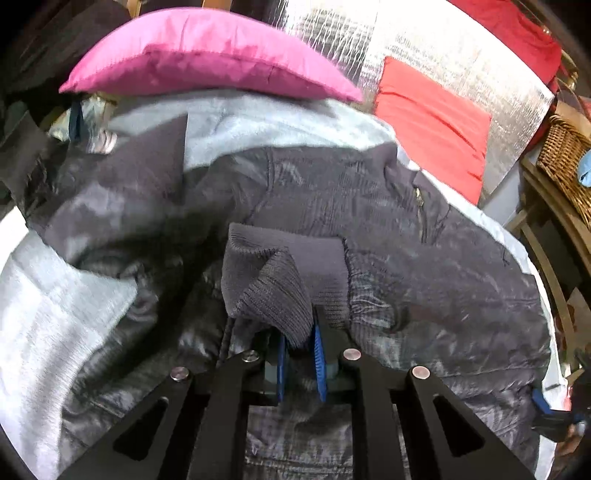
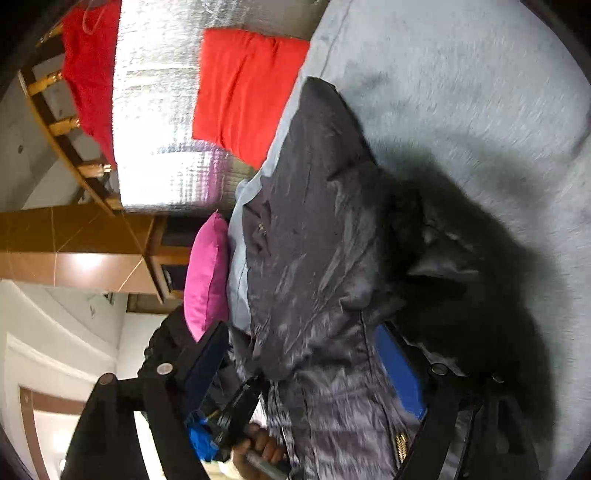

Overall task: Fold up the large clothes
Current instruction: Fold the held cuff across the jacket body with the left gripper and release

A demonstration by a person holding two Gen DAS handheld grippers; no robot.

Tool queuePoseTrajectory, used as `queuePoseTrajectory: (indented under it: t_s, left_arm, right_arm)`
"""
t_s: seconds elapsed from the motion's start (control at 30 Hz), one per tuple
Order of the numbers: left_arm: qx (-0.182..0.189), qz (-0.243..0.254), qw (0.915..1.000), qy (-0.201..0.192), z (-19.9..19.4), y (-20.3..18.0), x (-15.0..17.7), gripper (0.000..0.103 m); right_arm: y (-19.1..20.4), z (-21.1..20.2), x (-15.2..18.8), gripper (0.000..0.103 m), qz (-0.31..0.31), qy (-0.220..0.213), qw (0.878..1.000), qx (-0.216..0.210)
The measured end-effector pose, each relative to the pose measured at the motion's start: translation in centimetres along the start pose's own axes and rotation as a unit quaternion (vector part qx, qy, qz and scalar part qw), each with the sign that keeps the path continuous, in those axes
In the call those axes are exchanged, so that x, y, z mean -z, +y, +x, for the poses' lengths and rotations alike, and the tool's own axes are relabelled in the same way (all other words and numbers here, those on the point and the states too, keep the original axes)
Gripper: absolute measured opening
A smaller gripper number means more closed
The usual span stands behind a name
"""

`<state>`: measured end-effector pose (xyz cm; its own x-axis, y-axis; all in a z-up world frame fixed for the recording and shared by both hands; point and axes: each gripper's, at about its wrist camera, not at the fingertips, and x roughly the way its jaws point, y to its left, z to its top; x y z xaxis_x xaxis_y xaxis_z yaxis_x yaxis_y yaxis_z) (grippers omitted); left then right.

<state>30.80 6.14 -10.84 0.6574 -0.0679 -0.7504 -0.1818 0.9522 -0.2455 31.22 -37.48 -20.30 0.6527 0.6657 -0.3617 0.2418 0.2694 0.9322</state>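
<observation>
Left wrist view first: the left gripper has its blue pads drawn almost together on the ribbed knit cuff of a dark quilted jacket, pinching a fold of that knit between them. The jacket lies spread and rumpled over a pale grey-blue blanket that covers the bed. Beyond the jacket, a pink pillow rests along the blanket's far side, and a red cushion lies to its right against a shiny silver quilted sheet. A wicker basket stands at the right edge, off the bed, and another red cloth sits in the far right corner.

Right wrist view, rolled sideways so the room appears tipped: the right gripper stands wide, its blue pads well apart, with the jacket's shiny dark fabric lying between them; neither pad visibly presses on it. The jacket stretches away from the gripper across the grey-blue blanket, one part of it lost in deep shadow on the right. At the lower left, the other gripper and the hand holding it come into view. The pink pillow, red cushion and silver sheet lie beyond, beside a wooden frame.
</observation>
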Motion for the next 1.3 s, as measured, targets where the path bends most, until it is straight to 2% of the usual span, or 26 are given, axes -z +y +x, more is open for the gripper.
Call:
queuePoseTrajectory:
  t_s: [0.1, 0.2, 0.3, 0.37, 0.43, 0.47, 0.53, 0.6, 0.77, 0.8, 0.83, 0.9, 0.93, 0.97, 1.0, 1.03, 1.13, 1.2, 1.3]
  left_arm:
    - [0.002, 0.013, 0.9997, -0.02, -1.5, -0.7, -1.0, 0.014]
    - [0.01, 0.02, 0.9991, -0.035, -2.6, -1.0, -1.5, 0.014]
    - [0.007, 0.029, 0.9984, -0.048, -3.1, -1.4, -1.3, 0.013]
    - [-0.005, 0.025, 0.9984, -0.05, -2.7, -1.2, -0.9, 0.013]
    - [-0.005, 0.02, 0.9996, -0.021, -1.2, -0.8, -0.3, 0.013]
    - [-0.009, 0.02, 0.9997, -0.013, -0.6, -0.6, 0.0, 0.013]
    - [-0.012, 0.021, 0.9997, 0.0, 0.2, -0.3, 0.6, 0.013]
    - [-0.013, 0.02, 0.9997, 0.004, 0.8, 0.0, 1.0, 0.013]
    - [-0.015, 0.021, 0.9997, 0.0, 0.6, -0.2, 1.0, 0.014]
    - [-0.015, 0.021, 0.9997, -0.001, 0.6, -0.3, 1.0, 0.014]
    - [-0.015, 0.021, 0.9997, 0.0, 0.6, -0.3, 1.0, 0.014]
    - [-0.012, 0.019, 0.9997, 0.002, 0.4, -0.1, 1.1, 0.015]
    - [-0.007, 0.02, 0.9998, 0.005, 0.4, -0.1, 1.1, 0.016]
    - [-0.007, 0.024, 0.9997, 0.006, 0.5, -0.2, 1.1, 0.016]
    - [-0.011, 0.033, 0.9994, 0.003, 0.6, -0.4, 1.1, 0.017]
    - [-0.014, 0.038, 0.9992, 0.002, 0.8, -0.5, 1.1, 0.017]
    - [-0.015, 0.03, 0.9994, 0.009, 1.3, -0.2, 1.2, 0.017]
    - [-0.014, 0.03, 0.9994, 0.008, 1.4, -0.1, 1.1, 0.018]
    - [-0.015, 0.035, 0.9992, 0.007, 1.4, -0.2, 1.1, 0.018]
  right_arm:
    - [-1.1, 1.7, -0.6, 0.084, 0.038, -0.005, 0.999, -0.024]
    - [-1.7, 1.0, -1.9, 0.084, 0.066, -0.059, 0.995, -0.037]
    - [-1.2, -1.3, -2.7, 0.084, 0.05, -0.117, 0.991, -0.039]
    - [-0.6, -2.6, -2.7, 0.084, 0.019, -0.141, 0.99, -0.014]
    - [-0.4, -4.2, -2.8, 0.084, -0.019, -0.186, 0.982, 0.037]
    - [-1.1, -4.9, -2.9, 0.084, -0.006, -0.183, 0.982, 0.041]
    - [-2.1, -4.3, -3.3, 0.084, 0.021, -0.148, 0.988, 0.028]
    - [-0.8, -4.3, -3.0, 0.085, -0.017, -0.145, 0.988, 0.041]
    - [3.3, -2.7, -0.8, 0.085, -0.069, -0.08, 0.994, -0.02]
    - [3.9, -1.6, -0.6, 0.085, -0.075, -0.059, 0.995, -0.028]
    - [4.2, 0.0, -0.5, 0.085, -0.077, -0.033, 0.996, -0.019]
    - [3.6, 1.5, -0.8, 0.085, -0.083, -0.032, 0.996, 0.023]
    - [2.5, 1.8, -2.0, 0.085, -0.08, -0.051, 0.994, 0.049]
    - [1.2, 1.2, -2.6, 0.081, -0.054, -0.068, 0.995, 0.051]
    - [-0.3, 0.8, -3.1, 0.079, -0.013, -0.075, 0.997, 0.032]
    - [-0.6, 0.7, -3.3, 0.079, -0.005, -0.07, 0.997, 0.026]
    - [1.2, 1.3, -3.0, 0.08, -0.065, -0.054, 0.994, 0.072]
    - [2.4, 0.5, -2.8, 0.081, -0.066, -0.057, 0.995, 0.057]
    - [4.7, 0.0, -2.6, 0.085, -0.106, -0.073, 0.991, 0.038]
